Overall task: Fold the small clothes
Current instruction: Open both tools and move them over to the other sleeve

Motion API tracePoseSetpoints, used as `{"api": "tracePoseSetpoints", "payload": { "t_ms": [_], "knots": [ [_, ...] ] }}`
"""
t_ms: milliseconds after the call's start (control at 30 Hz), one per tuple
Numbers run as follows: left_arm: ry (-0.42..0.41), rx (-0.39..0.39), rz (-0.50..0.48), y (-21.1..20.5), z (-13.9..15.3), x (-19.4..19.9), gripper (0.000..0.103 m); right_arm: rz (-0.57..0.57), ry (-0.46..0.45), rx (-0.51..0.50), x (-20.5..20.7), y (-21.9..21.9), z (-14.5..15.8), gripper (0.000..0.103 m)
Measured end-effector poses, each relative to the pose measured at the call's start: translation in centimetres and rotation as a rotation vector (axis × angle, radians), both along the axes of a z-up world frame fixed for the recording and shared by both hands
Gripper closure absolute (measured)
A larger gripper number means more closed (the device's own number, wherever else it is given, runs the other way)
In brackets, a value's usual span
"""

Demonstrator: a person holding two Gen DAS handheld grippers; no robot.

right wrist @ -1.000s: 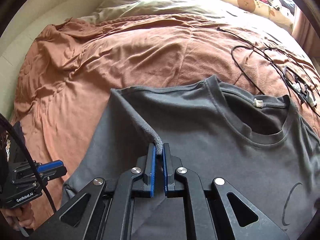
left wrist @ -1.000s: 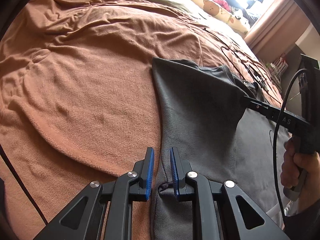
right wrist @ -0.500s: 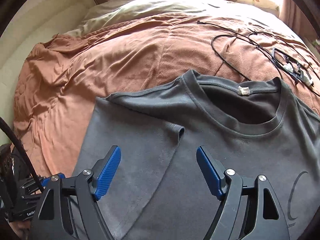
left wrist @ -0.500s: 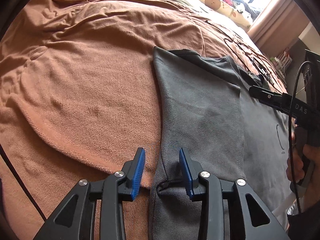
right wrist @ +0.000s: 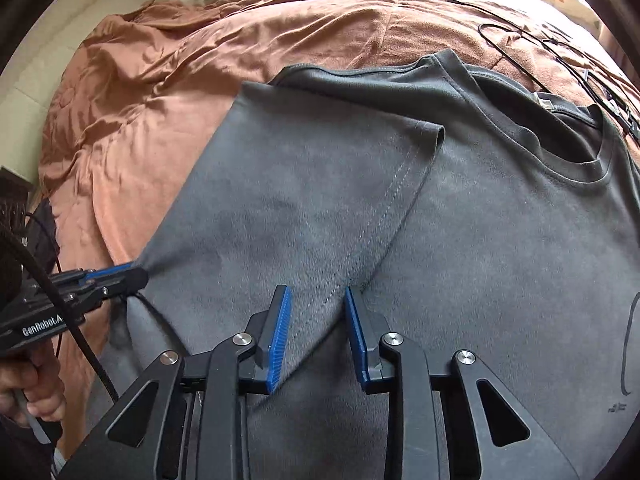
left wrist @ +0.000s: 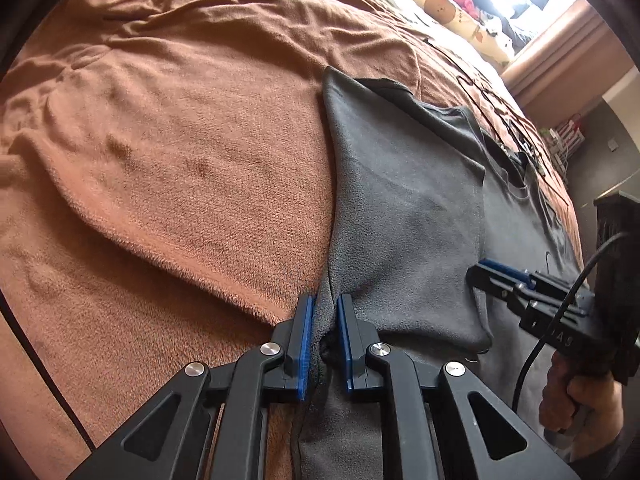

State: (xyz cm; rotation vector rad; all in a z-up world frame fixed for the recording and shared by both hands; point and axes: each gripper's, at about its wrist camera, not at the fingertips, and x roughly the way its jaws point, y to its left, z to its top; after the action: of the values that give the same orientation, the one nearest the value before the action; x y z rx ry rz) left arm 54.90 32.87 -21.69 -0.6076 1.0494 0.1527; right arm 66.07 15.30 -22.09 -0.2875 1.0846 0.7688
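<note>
Right wrist view: right claw (right wrist: 314, 334) stands apart astride the t-shirt's (right wrist: 500, 240) folded sleeve hem; left claw (left wrist: 324, 342), clamped on the shirt's side edge, lies leftward.

Brown blanket (left wrist: 180, 168) rumpled over bed; black cables (right wrist: 560, 52) on it; bear-print bedding (left wrist: 448, 8) behind

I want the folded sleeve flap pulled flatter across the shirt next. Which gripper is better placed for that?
Left. The left gripper is shut on the grey T-shirt at its folded side edge, so it can pull at once. The right gripper straddles the sleeve hem, open, gripping nothing.
</note>
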Motion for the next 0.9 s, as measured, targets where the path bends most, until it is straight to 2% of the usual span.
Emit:
{"api": "tracePoseSetpoints", "payload": {
  "t_ms": [267, 333, 567, 633, 700, 800, 900],
  "knots": [
    [0.011, -0.014, 0.046, -1.2, 1.7, -2.6, 0.089, 0.000, -0.037, -0.047, -2.8, -1.2, 1.2, 0.078],
    [0.008, 0.015, 0.057, -1.7, 2.2, -3.8, 0.086, -0.020, -0.072, -0.057, -3.9, -1.7, 2.0, 0.078],
    [0.036, 0.067, 0.076, -3.8, 4.2, -8.6, 0.083, -0.054, -0.125, -0.058, -8.2, -4.7, 5.4, 0.078],
    [0.028, 0.092, 0.076, -4.6, 5.4, -9.7, 0.070, -0.062, -0.163, -0.054, -9.7, -5.9, 6.9, 0.078],
    [0.005, 0.117, 0.090, -5.3, 6.8, -11.0, 0.041, -0.069, -0.191, -0.047, -11.8, -7.5, 8.2, 0.077],
    [-0.050, 0.158, 0.088, -6.5, 9.4, -12.7, 0.022, -0.086, -0.204, -0.035, -14.0, -9.9, 9.7, 0.076],
    [-0.084, 0.184, 0.069, -8.0, 11.7, -14.0, 0.013, -0.107, -0.233, -0.017, -16.1, -12.5, 11.5, 0.076]
  ]
}}
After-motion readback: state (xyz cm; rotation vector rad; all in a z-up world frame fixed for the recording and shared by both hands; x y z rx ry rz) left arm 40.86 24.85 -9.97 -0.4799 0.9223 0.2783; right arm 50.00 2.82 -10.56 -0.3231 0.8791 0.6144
